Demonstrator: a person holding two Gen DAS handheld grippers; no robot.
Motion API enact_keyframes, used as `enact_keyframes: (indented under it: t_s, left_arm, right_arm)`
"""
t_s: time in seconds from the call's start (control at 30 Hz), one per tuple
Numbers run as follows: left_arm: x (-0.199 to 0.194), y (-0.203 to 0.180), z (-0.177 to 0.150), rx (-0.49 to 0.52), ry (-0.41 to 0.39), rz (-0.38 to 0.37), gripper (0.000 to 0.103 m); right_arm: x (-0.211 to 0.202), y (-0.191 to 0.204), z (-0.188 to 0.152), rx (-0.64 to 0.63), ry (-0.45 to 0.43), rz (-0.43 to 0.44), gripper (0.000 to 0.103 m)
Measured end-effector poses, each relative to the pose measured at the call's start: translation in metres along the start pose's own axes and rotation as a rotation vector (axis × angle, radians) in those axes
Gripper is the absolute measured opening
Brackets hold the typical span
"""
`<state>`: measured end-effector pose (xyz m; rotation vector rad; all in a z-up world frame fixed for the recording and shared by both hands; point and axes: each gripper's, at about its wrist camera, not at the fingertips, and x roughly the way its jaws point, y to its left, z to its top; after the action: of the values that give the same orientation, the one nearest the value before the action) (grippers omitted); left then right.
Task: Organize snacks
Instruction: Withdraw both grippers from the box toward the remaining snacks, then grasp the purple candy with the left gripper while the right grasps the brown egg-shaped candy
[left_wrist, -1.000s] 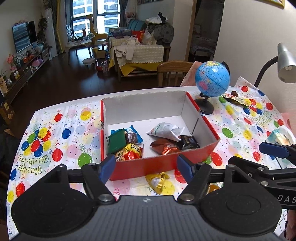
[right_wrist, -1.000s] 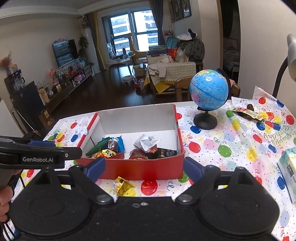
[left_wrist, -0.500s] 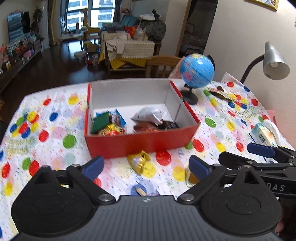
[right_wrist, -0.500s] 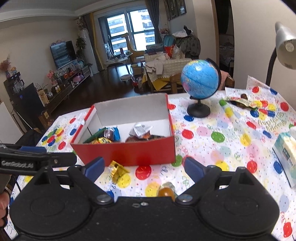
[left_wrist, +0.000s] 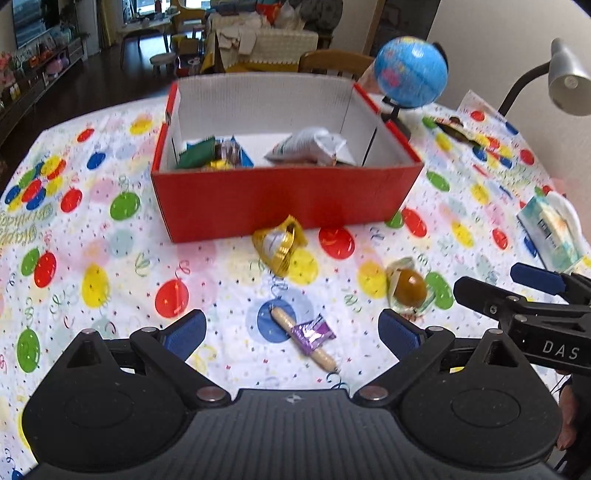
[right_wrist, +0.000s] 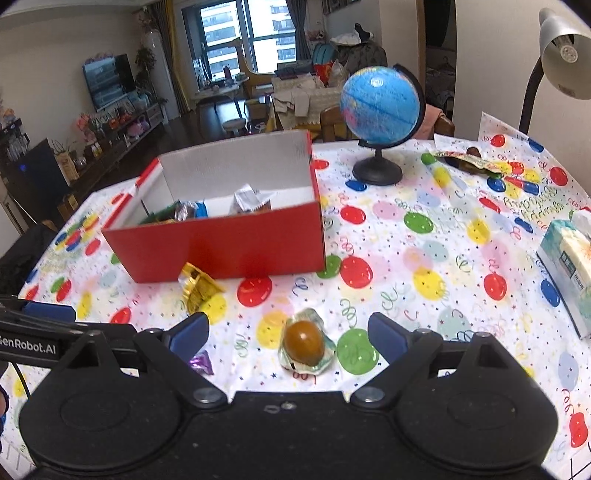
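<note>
Several snacks already lie in the red box (left_wrist: 288, 192) at upper centre; 3 remain on the desk (left_wrist: 110, 295) below it: gold packet (left_wrist: 279, 243), wrapped egg (right_wrist: 304, 343), sausage stick (left_wrist: 304, 338). Left claw (left_wrist: 291, 328) and right claw (right_wrist: 288, 332) both spread, empty.
</note>
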<state>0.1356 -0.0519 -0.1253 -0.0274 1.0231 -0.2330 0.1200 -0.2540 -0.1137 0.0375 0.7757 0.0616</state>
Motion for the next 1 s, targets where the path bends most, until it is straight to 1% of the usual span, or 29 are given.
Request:
enact_keyframes:
  t_s: [0.17,0.3,0.47,0.53,0.67,0.77,0.87,0.93,1.0]
  left_arm:
    - [0.023,-0.004,-0.007,0.032,0.045,0.036,0.1]
    - [0.038,-0.009,-0.012,0.07,0.06,0.046,0.1]
    - [0.056,-0.009,-0.013,0.093,0.08,0.025,0.1]
    - [0.059,-0.012,-0.013,0.119,0.062,0.025,0.1]
    - [0.065,-0.021,-0.015,0.189,0.038,0.016,0.099]
    - [0.071,-0.03,-0.018,0.252,0.032,0.0,0.099]
    - [0.074,-0.036,-0.02,0.297,0.025,-0.014,0.099]
    - [0.077,-0.038,-0.02,0.312,0.033,-0.029,0.095]
    - [0.08,-0.039,-0.021,0.32,0.034,-0.038,0.09]
  right_arm:
    - [0.015,0.0,-0.014,-0.005,0.023,-0.027,0.091]
    - [0.028,-0.004,-0.025,0.02,0.053,-0.033,0.089]
    - [0.041,-0.009,-0.029,0.031,0.079,-0.05,0.087]
    - [0.046,-0.01,-0.03,0.036,0.087,-0.056,0.085]
    - [0.052,-0.011,-0.031,0.035,0.085,-0.077,0.076]
    - [0.056,-0.011,-0.031,0.021,0.073,-0.083,0.074]
    - [0.062,-0.01,-0.029,0.002,0.068,-0.089,0.069]
    - [0.066,-0.01,-0.027,0.002,0.071,-0.085,0.067]
    - [0.071,-0.009,-0.026,0.0,0.074,-0.078,0.061]
